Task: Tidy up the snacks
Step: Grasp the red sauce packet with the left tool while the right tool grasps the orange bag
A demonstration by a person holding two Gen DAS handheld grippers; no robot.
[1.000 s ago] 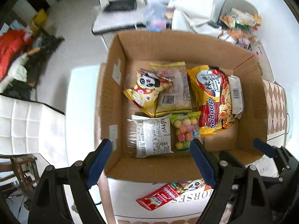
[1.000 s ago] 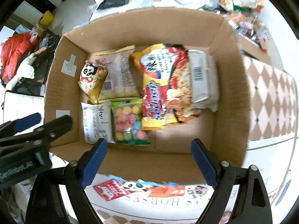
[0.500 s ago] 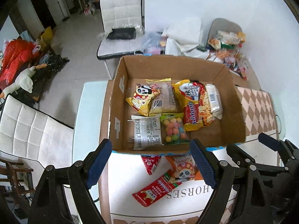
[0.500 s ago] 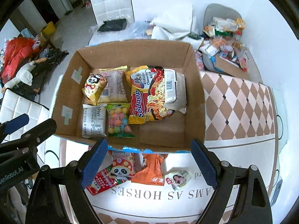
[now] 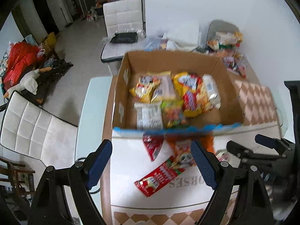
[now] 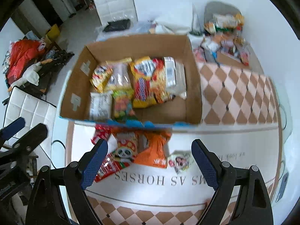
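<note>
White chairs, pale tiled floor

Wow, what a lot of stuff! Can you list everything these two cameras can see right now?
cardboard box: one, brown, on the table, open top
snack packs in the box: about six, mostly yellow, red and white, lying flat
snack packs outside the box: about four, red, orange and white, on the table in front of the box
tablecloth: one, white with brown diamonds and lettering
snack pile: one, mixed colours, past the box by the wall
white chairs: two, beside and beyond the table
red bag: one, on the floor at left
left gripper: black with blue pads, open, empty
right gripper: the same, open, empty
</note>
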